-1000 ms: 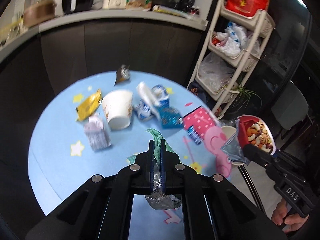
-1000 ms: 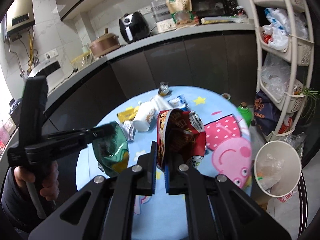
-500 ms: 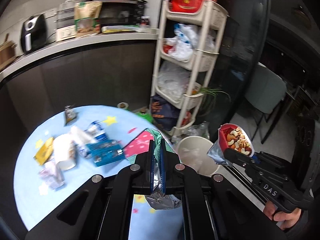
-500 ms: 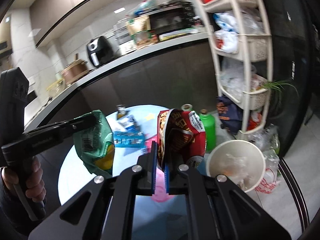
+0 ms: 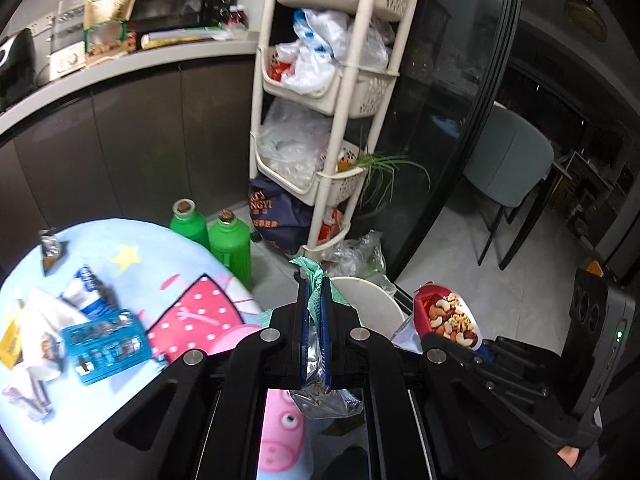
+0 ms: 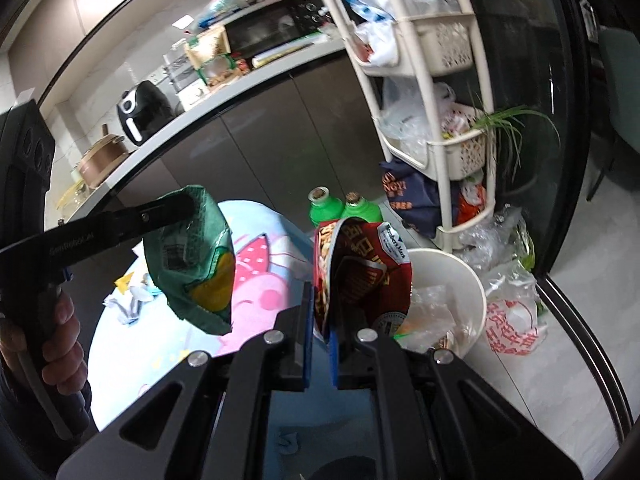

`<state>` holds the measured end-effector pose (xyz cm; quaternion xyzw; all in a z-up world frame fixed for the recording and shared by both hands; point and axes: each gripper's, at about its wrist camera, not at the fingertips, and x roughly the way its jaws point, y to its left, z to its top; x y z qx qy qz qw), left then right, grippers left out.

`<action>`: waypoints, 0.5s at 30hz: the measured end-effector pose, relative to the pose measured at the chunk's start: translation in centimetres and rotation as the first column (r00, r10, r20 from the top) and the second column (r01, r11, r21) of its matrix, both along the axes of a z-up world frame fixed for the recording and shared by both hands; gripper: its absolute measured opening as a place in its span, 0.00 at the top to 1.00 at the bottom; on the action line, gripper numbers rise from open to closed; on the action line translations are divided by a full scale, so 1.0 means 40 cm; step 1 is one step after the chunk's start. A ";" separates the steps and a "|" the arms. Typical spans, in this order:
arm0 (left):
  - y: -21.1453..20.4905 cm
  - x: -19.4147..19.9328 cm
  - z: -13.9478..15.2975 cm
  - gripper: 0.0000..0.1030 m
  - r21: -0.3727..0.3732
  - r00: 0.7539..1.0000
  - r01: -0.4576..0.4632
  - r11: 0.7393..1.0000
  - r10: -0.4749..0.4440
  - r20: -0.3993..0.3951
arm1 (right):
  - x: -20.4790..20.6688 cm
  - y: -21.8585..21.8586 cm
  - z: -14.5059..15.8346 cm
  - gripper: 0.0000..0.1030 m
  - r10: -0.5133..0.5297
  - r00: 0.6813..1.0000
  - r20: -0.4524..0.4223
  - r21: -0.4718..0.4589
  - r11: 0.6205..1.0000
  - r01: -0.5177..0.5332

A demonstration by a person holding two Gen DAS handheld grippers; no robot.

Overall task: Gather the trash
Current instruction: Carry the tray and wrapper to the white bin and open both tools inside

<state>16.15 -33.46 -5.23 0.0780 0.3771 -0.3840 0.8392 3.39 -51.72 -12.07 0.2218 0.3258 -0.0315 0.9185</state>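
Note:
My left gripper is shut on a green snack bag, which also hangs in the right wrist view over the table's right part. My right gripper is shut on a red nut bag, held beside the white trash bin. In the left wrist view the nut bag sits right of the bin. The bin stands on the floor by the round blue table and holds some plastic trash.
Several wrappers, a blue packet and a white cup lie on the table's left side. Two green bottles stand on the floor behind the table. A cream shelf rack stands behind the bin, with plastic bags around its base.
Both grippers have swung right with their bags, from over the table to the table's right edge by the bin. The bin and rack now show closer.

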 end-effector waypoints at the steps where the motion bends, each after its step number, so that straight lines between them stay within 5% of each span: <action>1: -0.017 0.008 -0.012 0.96 0.004 1.000 0.004 1.000 -0.004 -0.008 | 0.004 -0.013 -0.016 0.93 -0.004 1.000 -0.008 0.009 1.000 0.004; 15: -0.216 0.086 -0.197 0.94 0.118 0.998 0.050 0.992 -0.044 -0.052 | 0.058 -0.133 -0.168 0.93 -0.035 0.995 -0.096 0.088 0.995 0.043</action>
